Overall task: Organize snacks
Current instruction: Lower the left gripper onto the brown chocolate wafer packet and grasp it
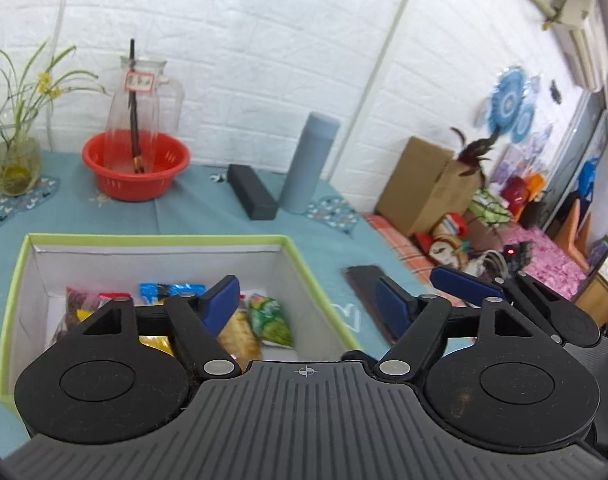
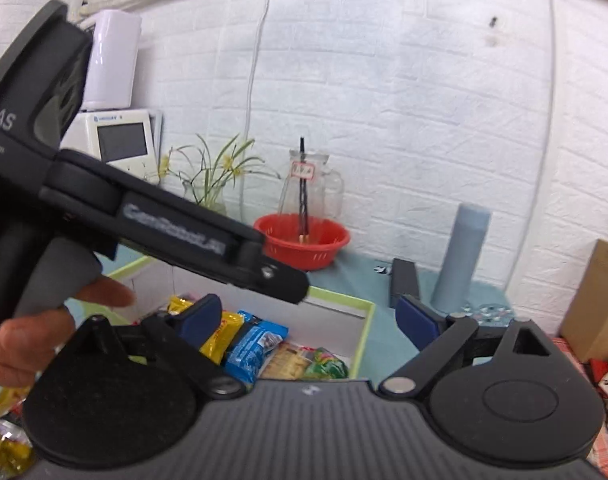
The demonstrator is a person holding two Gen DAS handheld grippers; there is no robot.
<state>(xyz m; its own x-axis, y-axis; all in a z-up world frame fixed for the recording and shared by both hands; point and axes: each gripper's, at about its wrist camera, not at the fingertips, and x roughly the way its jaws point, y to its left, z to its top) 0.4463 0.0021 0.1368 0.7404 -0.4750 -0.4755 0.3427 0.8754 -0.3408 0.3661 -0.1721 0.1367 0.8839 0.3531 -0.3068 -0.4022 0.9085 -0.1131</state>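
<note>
From the left wrist view, the left gripper hangs with its blue-padded jaws spread and nothing between them, over the near right part of the white cardboard box with a lime-green rim. The snack packets lie in a heap on the box floor; a green packet points its long axis toward the far wall, tilted a little left. Beyond stand a red plastic basin holding a clear glass jug (its red-bordered label is too blurred to read), a grey-blue cylindrical flask and a long black box, all on a teal tablecloth before a white brick-pattern wall.

From the right wrist view, the right gripper is likewise spread and empty above the same box. The left gripper's black body crosses the upper left, held by a hand; it reads "DAS" and, smeared, something like "GenRobot.AI". A blue packet and a yellow one lie slanted.
</note>
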